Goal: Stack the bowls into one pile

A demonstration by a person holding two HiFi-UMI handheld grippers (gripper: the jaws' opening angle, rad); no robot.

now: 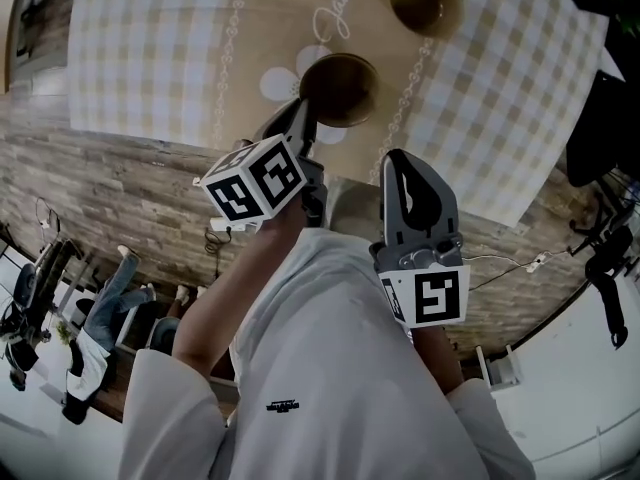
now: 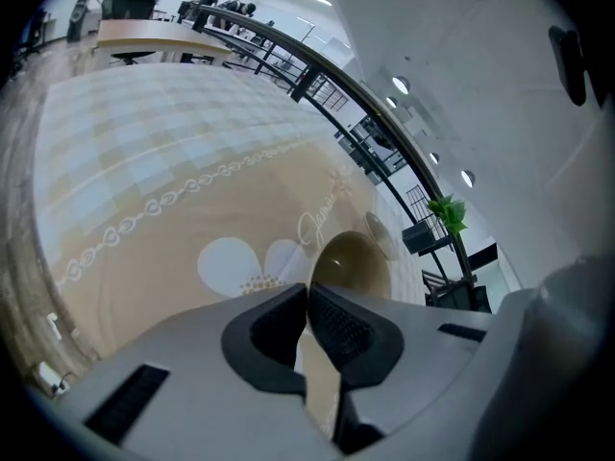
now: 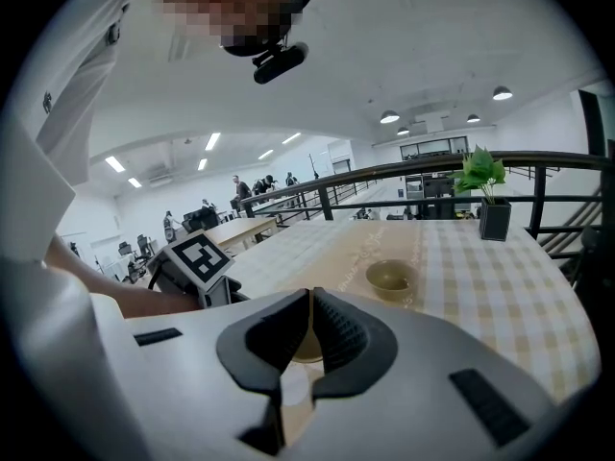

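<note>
Table [image 1: 150, 48] first: found under a checked cloth [image 1: 500, 78] with a tan band, flower motif and script down the middle. Took up the top of the head view.

White shirt [image 1: 330, 368] and sleeves next, low in the head view, both arms reaching toward the table's near edge.

Left gripper [image 1: 305, 108] [image 2: 307, 291]: found over the tan band, pointed down at the near bowl [image 1: 340, 86] [image 2: 356, 262]. Saw jaws almost together, clamped on the thin rim at that bowl's near-left side. Noted marker cube [image 1: 255, 180] behind it.

Right gripper [image 1: 397, 160] [image 3: 310, 296]: found at the table's near edge, short of the near bowl and to its right. Saw jaws closed tip to tip, nothing between them; glimpsed the near bowl [image 3: 304, 351] only through the gap below the tips.

Bowls: both brown, upright on the cloth, not stacked. Located the near bowl on the flower motif. Located the far bowl [image 1: 420, 0] [image 3: 391, 277] [image 2: 378, 235] well apart, farther up the tan band and to the right, untouched.

Plant [image 3: 485, 195]: spotted in a dark pot at the table's far edge, by a railing.
</note>
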